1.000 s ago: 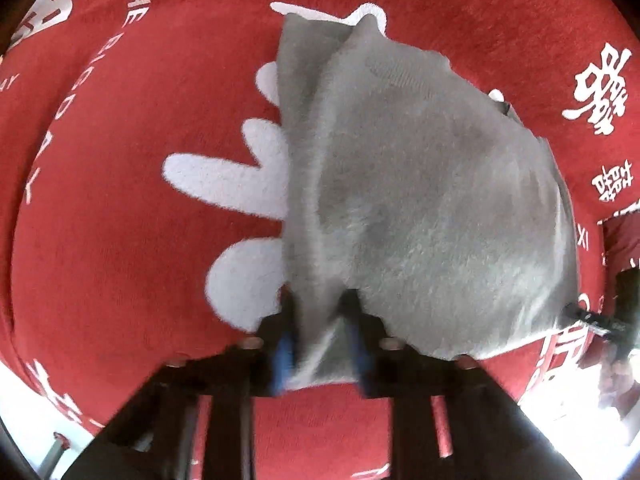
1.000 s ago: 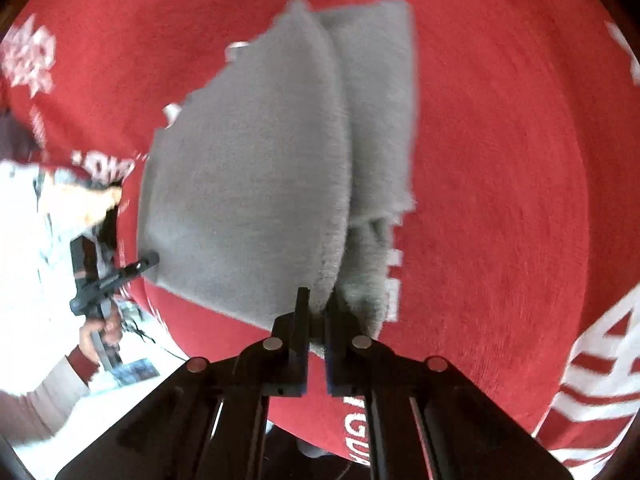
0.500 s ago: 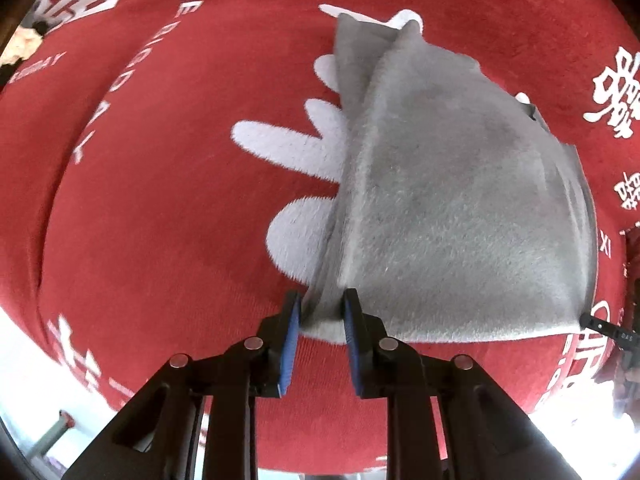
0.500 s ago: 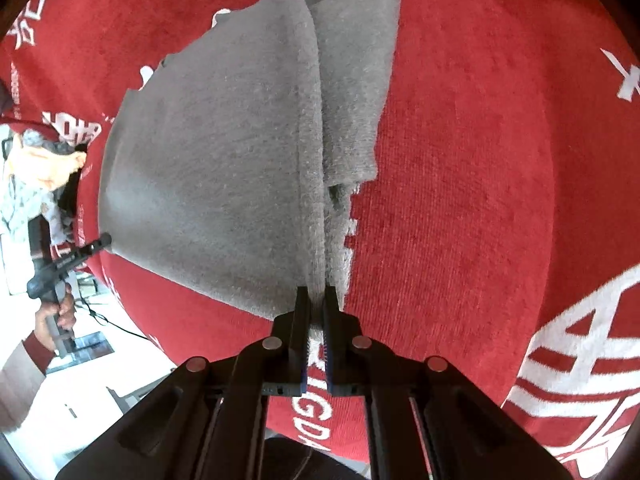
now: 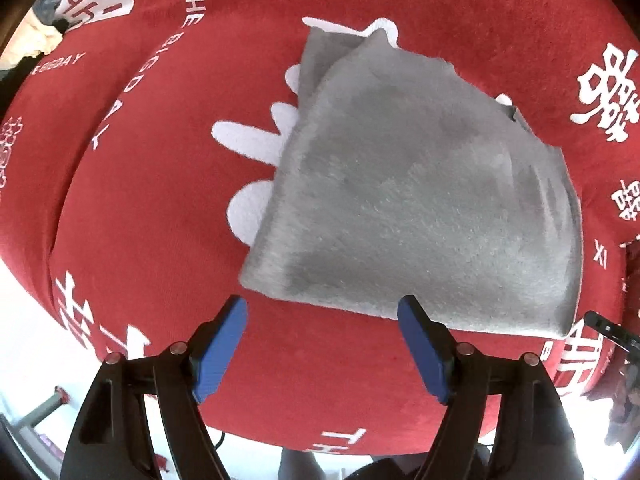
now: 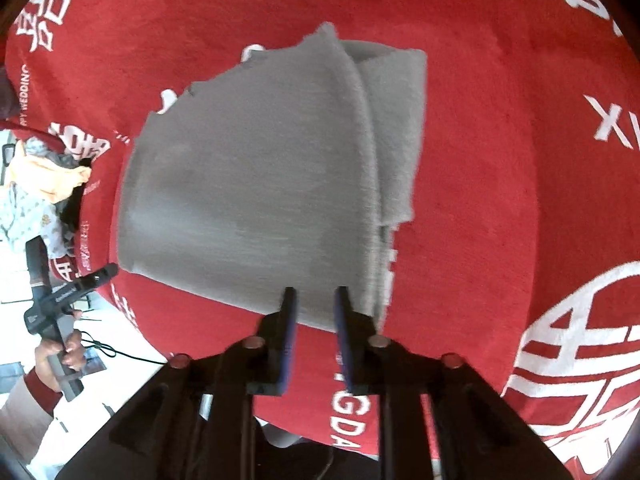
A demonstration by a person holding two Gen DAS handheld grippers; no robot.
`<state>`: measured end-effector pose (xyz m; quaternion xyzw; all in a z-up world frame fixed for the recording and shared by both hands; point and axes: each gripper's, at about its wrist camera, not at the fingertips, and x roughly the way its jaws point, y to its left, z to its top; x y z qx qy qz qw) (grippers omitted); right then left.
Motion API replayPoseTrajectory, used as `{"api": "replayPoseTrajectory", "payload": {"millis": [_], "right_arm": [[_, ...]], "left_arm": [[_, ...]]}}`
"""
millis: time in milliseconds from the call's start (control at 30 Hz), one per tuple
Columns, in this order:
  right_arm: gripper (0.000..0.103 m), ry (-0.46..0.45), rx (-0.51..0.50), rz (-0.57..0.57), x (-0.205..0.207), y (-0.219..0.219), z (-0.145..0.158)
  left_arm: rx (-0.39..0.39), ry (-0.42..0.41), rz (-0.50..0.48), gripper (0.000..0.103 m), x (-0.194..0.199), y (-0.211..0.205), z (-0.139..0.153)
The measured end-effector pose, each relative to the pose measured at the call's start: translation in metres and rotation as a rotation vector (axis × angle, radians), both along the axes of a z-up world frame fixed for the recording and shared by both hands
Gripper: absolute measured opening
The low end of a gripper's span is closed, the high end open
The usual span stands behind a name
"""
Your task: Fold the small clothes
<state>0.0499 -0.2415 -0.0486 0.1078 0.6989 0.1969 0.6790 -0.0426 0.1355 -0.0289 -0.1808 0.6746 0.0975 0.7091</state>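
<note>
1. Cloth covered nearly everything in both views: a red tablecloth [image 5: 140, 200] with white lettering and white symbols, spread over a table and reaching to the picture edges (its near edge dropped off toward a bright floor).

2. The grey garment [image 5: 420, 200] lay folded on the red tablecloth, roughly in the middle of it. It covered part of a white printed shape. In the right wrist view the same grey garment [image 6: 256, 184] showed a rounded fold ridge running top to bottom, with a narrower layer beside it on the right.

3. The left gripper [image 5: 322, 344] pointed down at the cloth with its jaws opening and already wide. Its blue pads [image 5: 218, 346] stood well apart, just short of the garment's near edge, and nothing lay between them.

4. The right gripper [image 6: 315, 320] had its jaws opening but only narrowly parted. The garment's near edge showed in the gap beyond the tips, near the fold ridge (the picture was blurred there, so contact could not be told; the pads did not appear to press on it).

5. A hand [image 6: 60, 354] in a red-cuffed sleeve held the other gripper's handle at the left of the right wrist view.

6. A small heap of pale and yellow clothes [image 6: 44, 184] lay at the table's left edge.
</note>
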Motion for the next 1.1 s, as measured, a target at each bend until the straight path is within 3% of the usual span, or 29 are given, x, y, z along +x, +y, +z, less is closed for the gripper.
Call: {"api": "replayPoseTrajectory", "payload": {"millis": [33, 200, 367, 500, 667, 900, 1100], "right_arm": [[0.042, -0.002, 0.007, 0.011, 0.000, 0.004, 0.002], [0.054, -0.005, 0.020, 0.054, -0.004, 0.025, 0.006], [0.081, -0.039, -0.001, 0.078, -0.007, 0.042, 0.007], [0.083, -0.068, -0.026, 0.122, -0.014, 0.057, 0.008], [0.083, -0.035, -0.061, 0.182, -0.028, 0.077, -0.001], [0.083, 0.009, -0.017, 0.138, -0.040, 0.101, -0.007], [0.083, 0.080, 0.076, 0.036, -0.053, 0.127, -0.020]], "left_arm": [[0.001, 0.005, -0.003, 0.078, 0.001, -0.004, 0.000], [0.031, 0.048, -0.004, 0.078, 0.001, -0.025, -0.002], [0.043, 0.073, -0.004, 0.078, 0.002, -0.037, -0.004], [-0.007, 0.055, -0.005, 0.078, 0.002, -0.042, -0.004], [-0.031, 0.057, 0.010, 0.078, 0.001, -0.042, -0.010], [-0.065, 0.032, -0.017, 0.078, -0.001, -0.032, -0.018], [-0.155, -0.014, 0.017, 0.078, -0.007, 0.002, -0.018]]}}
